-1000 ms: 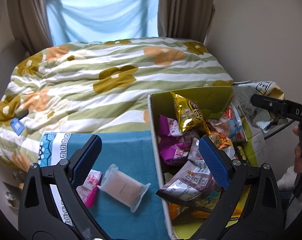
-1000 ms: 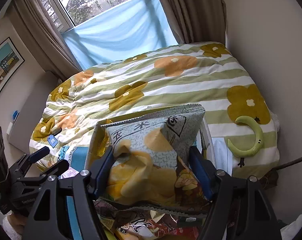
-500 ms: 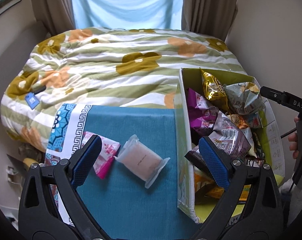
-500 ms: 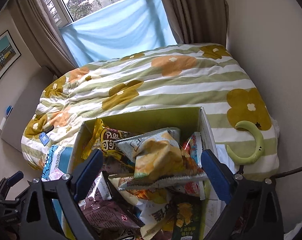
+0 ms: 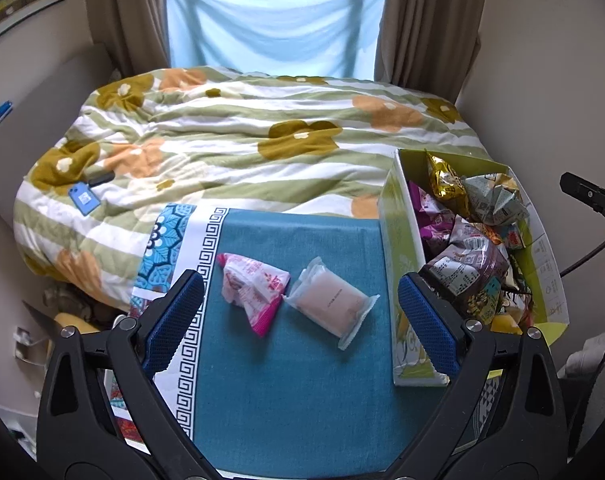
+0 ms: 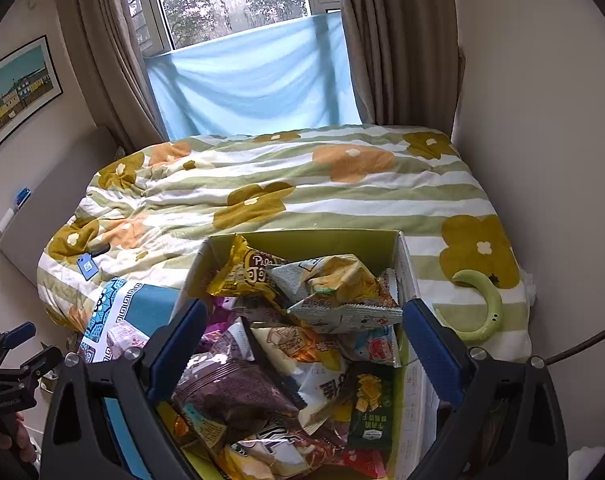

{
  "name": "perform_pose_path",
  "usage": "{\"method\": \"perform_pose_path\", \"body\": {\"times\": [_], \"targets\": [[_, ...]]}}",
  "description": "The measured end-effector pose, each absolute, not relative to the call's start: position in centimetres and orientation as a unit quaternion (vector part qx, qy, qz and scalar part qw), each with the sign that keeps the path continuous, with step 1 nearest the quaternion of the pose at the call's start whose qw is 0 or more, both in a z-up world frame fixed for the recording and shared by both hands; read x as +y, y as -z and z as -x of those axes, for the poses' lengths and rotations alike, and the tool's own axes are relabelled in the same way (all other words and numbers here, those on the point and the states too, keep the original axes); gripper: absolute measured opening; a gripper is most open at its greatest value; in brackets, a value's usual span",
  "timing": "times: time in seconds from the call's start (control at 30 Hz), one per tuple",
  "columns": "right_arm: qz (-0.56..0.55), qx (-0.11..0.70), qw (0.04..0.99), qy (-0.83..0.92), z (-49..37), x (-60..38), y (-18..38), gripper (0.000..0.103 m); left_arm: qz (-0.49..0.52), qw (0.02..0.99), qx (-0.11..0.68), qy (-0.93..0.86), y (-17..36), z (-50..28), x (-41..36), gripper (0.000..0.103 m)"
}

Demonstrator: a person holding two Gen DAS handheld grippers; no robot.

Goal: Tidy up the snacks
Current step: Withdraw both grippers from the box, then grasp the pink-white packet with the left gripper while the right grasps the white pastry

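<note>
The left gripper [image 5: 300,318] is hanging wide open and empty over the teal cloth [image 5: 286,400], framing a pale clear-wrapped cake [image 5: 331,307] and a pink-and-white packet [image 5: 254,290] lying just left of the green box [image 5: 398,280]. Picking one up probably comes next, calling for a descent and a squeeze. The right gripper [image 6: 302,344], its jaws having just been opening with nothing between them, is hovering released over the box's crinkled snack heap [image 6: 302,344].

A green cardboard box [image 5: 402,280] crammed with snack bags is set on the flowered striped quilt [image 5: 222,148], right of a teal woven mat [image 5: 294,392] on which a pink-and-white packet [image 5: 254,288] and, to its right, a clear-wrapped beige cake [image 5: 330,306] are laid.
</note>
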State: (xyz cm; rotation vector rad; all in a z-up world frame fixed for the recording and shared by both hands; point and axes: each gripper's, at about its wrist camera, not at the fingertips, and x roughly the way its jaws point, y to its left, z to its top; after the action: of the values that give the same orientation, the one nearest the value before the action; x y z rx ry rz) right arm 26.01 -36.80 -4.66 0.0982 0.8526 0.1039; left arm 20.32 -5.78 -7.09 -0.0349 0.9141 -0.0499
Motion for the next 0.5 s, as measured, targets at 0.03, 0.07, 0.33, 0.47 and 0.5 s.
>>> {"method": "perform_pose_path", "body": {"times": [0.03,0.07,0.33,0.47,0.5], "targets": [[-0.048,0.408,0.91,-0.05,-25.3,-36.2,4.4,0.098,0.02,0.896,0.442,0.028,7.0,-20.0,-5.0,0.097],[-0.049,0.404,0.912,-0.05,-24.6,-35.5,4.1,0.098,0.021,0.896,0.442,0.032,6.9,-19.7,-4.2,0.097],[-0.046,0.403,0.913,-0.056,-20.7,-28.2,2.9,0.098,0.026,0.894,0.443,0.059,6.8,-18.2,2.6,0.097],[-0.052,0.402,0.912,-0.058,-19.6,-24.2,3.0,0.098,0.017,0.89,0.449,0.08,7.3,-18.6,5.3,0.097],[-0.052,0.402,0.912,-0.06,-19.4,-23.3,3.1,0.098,0.014,0.888,0.452,0.085,7.5,-18.9,5.9,0.097]]}}
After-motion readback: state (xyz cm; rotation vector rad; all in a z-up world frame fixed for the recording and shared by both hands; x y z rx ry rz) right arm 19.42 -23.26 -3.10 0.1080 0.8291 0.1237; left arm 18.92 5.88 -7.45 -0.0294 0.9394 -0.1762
